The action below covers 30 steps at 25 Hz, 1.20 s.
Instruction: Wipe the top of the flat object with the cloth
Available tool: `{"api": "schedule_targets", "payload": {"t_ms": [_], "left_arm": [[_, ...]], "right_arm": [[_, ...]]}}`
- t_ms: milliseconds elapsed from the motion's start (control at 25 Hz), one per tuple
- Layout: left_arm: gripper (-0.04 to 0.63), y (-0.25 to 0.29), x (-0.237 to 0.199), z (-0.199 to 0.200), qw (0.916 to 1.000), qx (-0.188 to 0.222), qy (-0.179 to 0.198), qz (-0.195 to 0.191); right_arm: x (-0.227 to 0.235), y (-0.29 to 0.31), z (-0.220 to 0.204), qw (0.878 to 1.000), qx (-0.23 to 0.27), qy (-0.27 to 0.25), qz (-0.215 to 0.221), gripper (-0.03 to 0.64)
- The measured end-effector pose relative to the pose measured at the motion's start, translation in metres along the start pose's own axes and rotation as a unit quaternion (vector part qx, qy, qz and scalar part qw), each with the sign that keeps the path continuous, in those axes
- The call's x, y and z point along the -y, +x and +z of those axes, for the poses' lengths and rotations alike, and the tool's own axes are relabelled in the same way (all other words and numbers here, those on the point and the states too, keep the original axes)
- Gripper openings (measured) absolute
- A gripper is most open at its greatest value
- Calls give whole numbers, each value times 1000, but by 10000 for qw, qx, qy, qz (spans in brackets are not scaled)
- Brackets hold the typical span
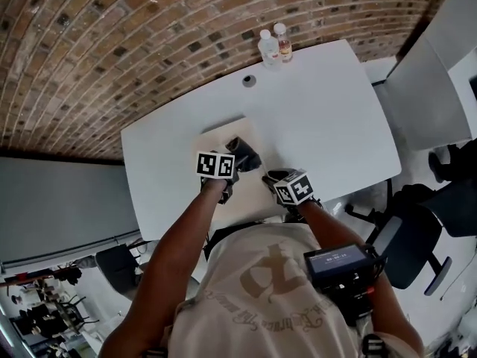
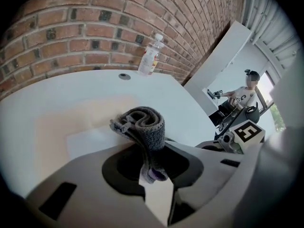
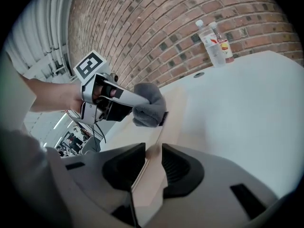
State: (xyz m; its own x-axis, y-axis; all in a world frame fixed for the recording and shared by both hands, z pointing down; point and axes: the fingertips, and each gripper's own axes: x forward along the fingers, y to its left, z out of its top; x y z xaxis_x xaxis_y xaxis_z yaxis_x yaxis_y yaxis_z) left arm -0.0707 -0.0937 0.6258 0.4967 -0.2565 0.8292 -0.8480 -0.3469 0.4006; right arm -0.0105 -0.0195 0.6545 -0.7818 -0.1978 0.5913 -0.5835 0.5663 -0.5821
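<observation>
Left gripper [image 2: 153,174] is clamped on the soft, limp grey cloth [image 2: 145,125]; right gripper [image 3: 152,164] pinches the thin, stiff beige board [image 3: 176,120] by its near edge, likely light

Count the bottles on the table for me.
2. Both stand side by side at the white table's far edge by the brick wall: the clear bottle on the left, the red-labelled bottle right of it. None looks hidden.

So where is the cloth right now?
In the head view, mid-frame: the cloth is clamped in the left gripper over the beige board, left of the right gripper.
</observation>
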Motion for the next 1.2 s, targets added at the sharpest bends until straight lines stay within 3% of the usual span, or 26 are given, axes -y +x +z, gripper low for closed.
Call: {"api": "schedule_targets", "payload": {"t_ms": [400, 680, 1000, 1200], "left_arm": [[109, -50, -67, -40, 9978, 77, -422, 507], [109, -93, -117, -68, 9931, 342, -787, 801], [109, -123, -150, -109, 9781, 766, -1772, 785], [109, -135, -144, -113, 9728, 1042, -1980, 601]], "right_arm": [[-1, 4, -1, 9996, -152, -213, -64, 119], [-1, 2, -2, 9994, -121, -174, -280, 118], [0, 0, 0, 9985, -46, -26, -538, 118], [0, -3, 2, 9991, 151, 217, -338, 118]]}}
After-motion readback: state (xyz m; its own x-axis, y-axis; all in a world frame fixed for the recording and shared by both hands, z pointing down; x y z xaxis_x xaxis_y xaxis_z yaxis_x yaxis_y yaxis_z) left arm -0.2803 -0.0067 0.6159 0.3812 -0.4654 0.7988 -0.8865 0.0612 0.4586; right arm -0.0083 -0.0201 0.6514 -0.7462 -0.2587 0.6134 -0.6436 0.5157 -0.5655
